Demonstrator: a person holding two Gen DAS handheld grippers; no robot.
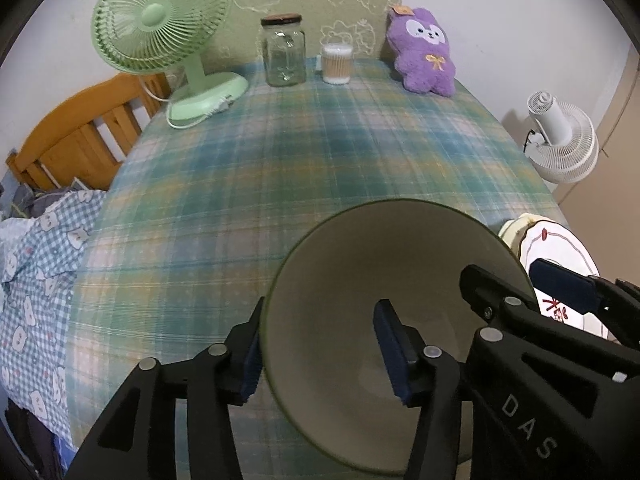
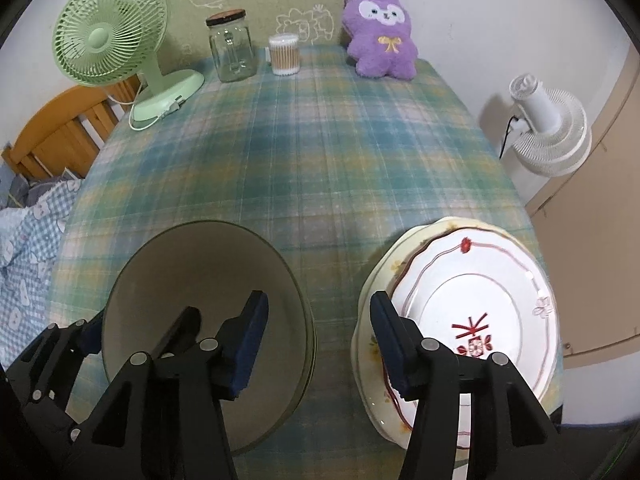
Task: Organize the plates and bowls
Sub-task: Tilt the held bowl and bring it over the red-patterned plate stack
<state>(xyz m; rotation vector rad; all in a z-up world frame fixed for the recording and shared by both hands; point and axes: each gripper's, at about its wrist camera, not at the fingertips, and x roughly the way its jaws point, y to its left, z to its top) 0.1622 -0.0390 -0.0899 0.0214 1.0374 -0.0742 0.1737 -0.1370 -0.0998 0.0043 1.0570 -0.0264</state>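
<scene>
On the plaid surface [image 2: 304, 168], our left claw [image 1: 320, 354] and right claw [image 2: 316, 340] stood spread, freeing bowl [image 1: 384, 280] and plate stack [image 2: 472, 300]; withdrawal seemed next.

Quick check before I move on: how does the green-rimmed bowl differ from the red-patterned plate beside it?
The bowl is deep and plain grey-beige inside; the red-patterned plate is shallow and white with red motifs. The bowl's rim is a smooth circle with a thin green edge; the plate's rim is scalloped. The bowl looks to sit directly on the tablecloth; the plate lies on a cream plate. Both are upright and empty.
</scene>
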